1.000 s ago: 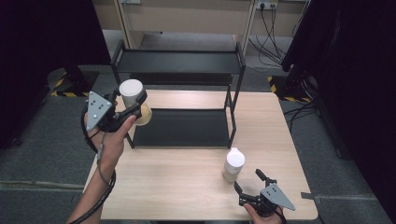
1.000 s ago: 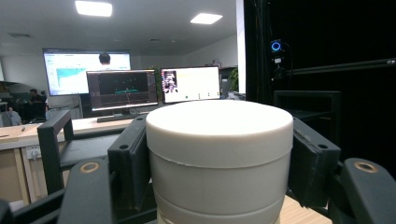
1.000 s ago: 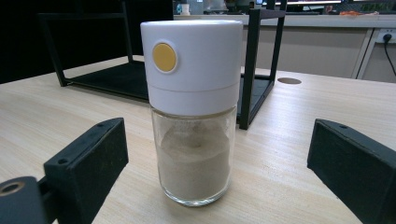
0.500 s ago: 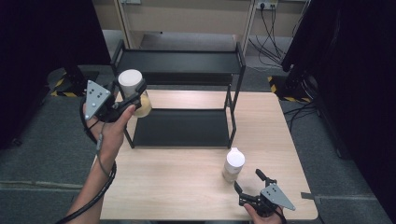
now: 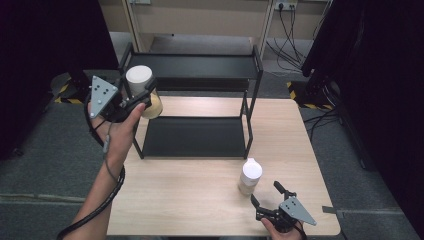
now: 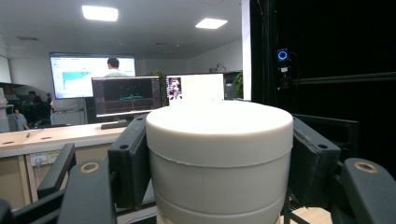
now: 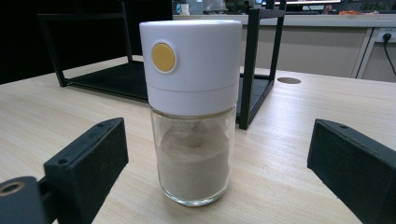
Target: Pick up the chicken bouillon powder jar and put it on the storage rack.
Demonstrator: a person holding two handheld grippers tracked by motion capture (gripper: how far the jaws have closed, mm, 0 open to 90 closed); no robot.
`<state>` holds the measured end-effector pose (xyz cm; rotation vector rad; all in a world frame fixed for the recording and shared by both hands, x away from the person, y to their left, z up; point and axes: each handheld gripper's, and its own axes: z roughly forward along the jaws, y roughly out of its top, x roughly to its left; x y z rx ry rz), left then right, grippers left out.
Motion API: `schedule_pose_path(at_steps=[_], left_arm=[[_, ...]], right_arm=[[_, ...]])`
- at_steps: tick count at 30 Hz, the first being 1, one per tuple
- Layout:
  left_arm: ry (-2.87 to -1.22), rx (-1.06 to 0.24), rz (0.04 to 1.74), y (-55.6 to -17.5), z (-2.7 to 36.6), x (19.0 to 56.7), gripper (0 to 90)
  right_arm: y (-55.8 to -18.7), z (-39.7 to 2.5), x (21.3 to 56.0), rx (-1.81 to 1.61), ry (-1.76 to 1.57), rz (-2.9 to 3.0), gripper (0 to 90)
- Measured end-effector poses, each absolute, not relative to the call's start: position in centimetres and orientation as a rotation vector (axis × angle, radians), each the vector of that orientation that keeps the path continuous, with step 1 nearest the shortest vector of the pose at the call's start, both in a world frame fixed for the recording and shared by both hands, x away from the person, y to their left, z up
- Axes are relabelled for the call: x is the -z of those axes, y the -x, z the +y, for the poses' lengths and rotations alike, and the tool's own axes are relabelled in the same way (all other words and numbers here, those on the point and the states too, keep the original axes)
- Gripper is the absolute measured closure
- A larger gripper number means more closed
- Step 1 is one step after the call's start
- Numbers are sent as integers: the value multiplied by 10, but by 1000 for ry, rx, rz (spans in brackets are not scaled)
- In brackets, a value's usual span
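My left gripper (image 5: pixel 140 95) is shut on a white-capped jar (image 5: pixel 141 87) and holds it in the air at the left end of the black two-tier rack (image 5: pixel 200 66), about level with the top shelf. In the left gripper view the jar's white cap (image 6: pixel 219 154) sits clamped between the two jaws. A second jar (image 5: pixel 249 176) with a white cap and pale powder stands upright on the table in front of the rack. My right gripper (image 5: pixel 265 194) rests open just behind it; in the right gripper view that jar (image 7: pixel 192 107) stands between the spread jaws, untouched.
The rack's lower shelf (image 5: pixel 192 137) is bare and its front right post (image 5: pixel 248 125) rises close to the standing jar. The light wooden table (image 5: pixel 180 195) has free room at the front left. Cables and dark curtains lie beyond the table.
My left gripper has lifted the jar higher and a little away from me, toward the rack's top shelf. The right gripper and the standing jar have stayed in place.
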<state>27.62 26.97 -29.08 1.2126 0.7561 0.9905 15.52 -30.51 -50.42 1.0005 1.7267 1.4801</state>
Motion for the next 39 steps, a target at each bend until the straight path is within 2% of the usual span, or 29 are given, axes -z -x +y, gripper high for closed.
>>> schedule_pose_path(at_steps=[39], left_arm=[[-1200, -1036, 800, -316, 270, 243, 334]], right_arm=[[-155, -306, 505, -1486, -1007, 1722, 53]])
